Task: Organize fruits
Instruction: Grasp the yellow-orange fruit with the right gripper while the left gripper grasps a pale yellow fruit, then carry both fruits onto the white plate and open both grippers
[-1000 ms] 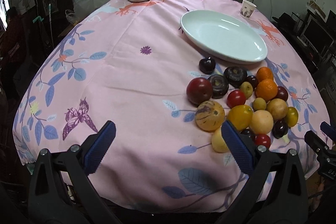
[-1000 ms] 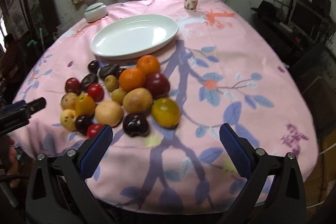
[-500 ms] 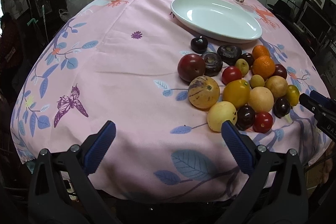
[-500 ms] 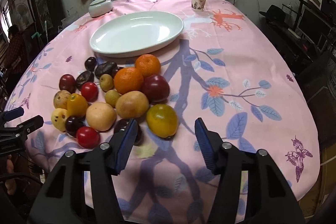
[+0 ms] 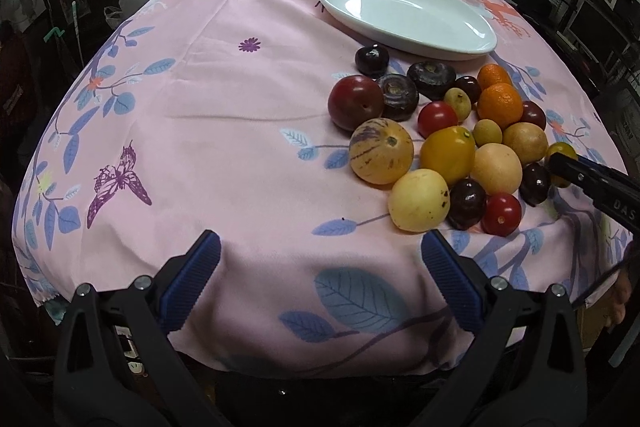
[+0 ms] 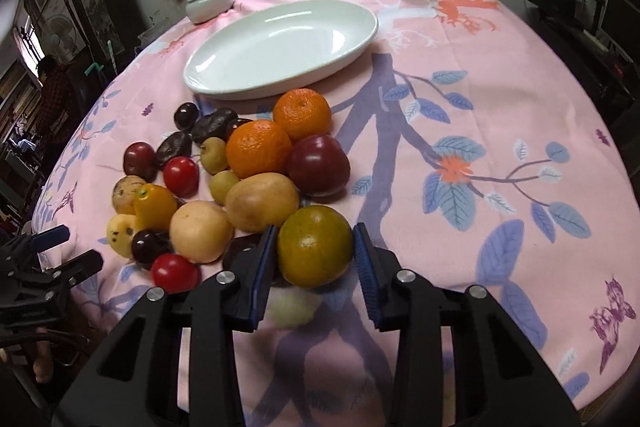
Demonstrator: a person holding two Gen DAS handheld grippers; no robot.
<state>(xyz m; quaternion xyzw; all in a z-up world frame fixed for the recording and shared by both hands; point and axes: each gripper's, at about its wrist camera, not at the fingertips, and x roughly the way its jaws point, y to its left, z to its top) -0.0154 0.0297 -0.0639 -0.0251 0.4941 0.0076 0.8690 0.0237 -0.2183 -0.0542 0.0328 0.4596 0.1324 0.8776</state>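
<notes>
- The right gripper [image 6: 315, 254] has its jaws set either side of a green-orange citrus [image 6: 315, 246] at the near edge of the fruit pile [image 6: 224, 183]. The pads sit at or against its flanks, and the fruit rests on the pink tablecloth [image 6: 460, 99]. Whether the pads bear with any force cannot be told.
- The left gripper [image 5: 320, 279] hangs over bare cloth at the table's near edge, jaws spread wide and holding nothing.
- The white oval plate [image 6: 280, 47] stands empty just beyond the pile; it is judged the likely destination.
- Step in hand, as judged: secure the citrus. The grip should fall across the widest girth with both pads level, since a round skin may roll out of a low or skewed pinch.
- The lift should go straight up before any travel, because a tan fruit [image 6: 262, 202] and a dark fruit [image 6: 240, 251] lie close on the left and could be nudged into rolling.
- Carriage to the plate should clear the two oranges [image 6: 280, 135] lying between.
- Hidden or unclear: the citrus underside and its contact with the cloth are screened by the fingers; the dark fruit is mostly covered by the left finger.
- A pale blurred patch beneath the jaws cannot be identified.
- In the left wrist view the right gripper is cut off at the frame edge, covering the citrus.
</notes>
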